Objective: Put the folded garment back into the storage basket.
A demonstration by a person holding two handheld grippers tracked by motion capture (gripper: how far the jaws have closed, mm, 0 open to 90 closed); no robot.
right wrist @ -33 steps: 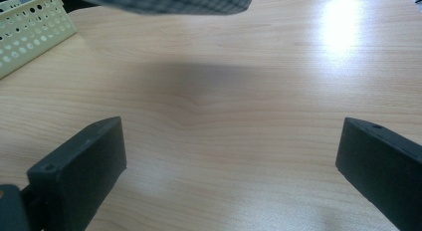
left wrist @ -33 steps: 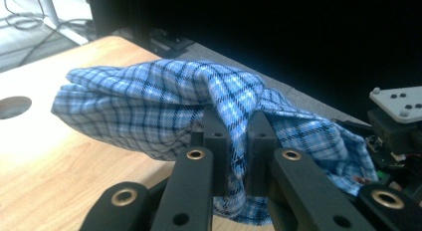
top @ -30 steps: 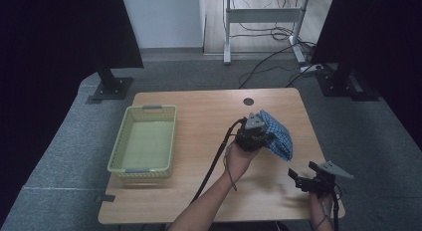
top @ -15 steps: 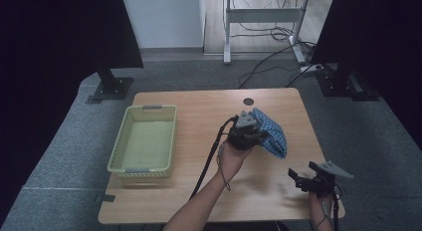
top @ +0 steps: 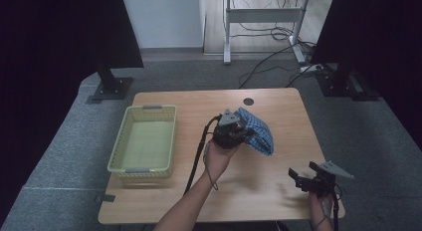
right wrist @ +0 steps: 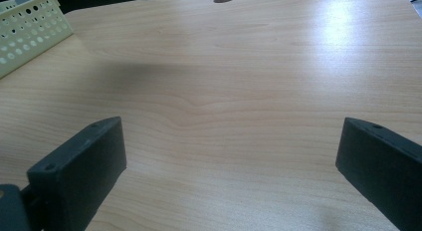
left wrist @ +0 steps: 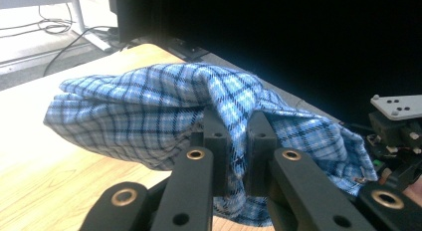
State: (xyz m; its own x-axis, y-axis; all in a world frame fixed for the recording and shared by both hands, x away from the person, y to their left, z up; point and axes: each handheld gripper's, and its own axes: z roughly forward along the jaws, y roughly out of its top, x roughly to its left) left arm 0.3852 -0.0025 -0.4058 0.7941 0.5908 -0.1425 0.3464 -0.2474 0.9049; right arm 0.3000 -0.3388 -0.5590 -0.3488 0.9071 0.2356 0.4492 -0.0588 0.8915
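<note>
Pinching a fold of the blue checked cloth, the left gripper has its two black jaws drawn close together, with only the thickness of the fabric between the pads. In the left gripper view the cloth bulges above and to the left of the jaws in a rounded, bunched mass, and a further part trails down past them on the right, its edge hanging loose. From the high view the left gripper sits over the middle of the wooden table, the person's left hand beneath it and its black cable running down toward the table's near edge; the cloth spreads out to the right of the gripper, and whether its lower part touches the tabletop I cannot tell. The right gripper has its jaws spread wide with nothing between them, bare wood showing in the gap. In the high view it lies near the table's front right corner, well apart from the cloth. A pale green basket stands on the left part of the table, well apart from both grippers, and a small dark round hole marks the tabletop near its far edge.
</note>
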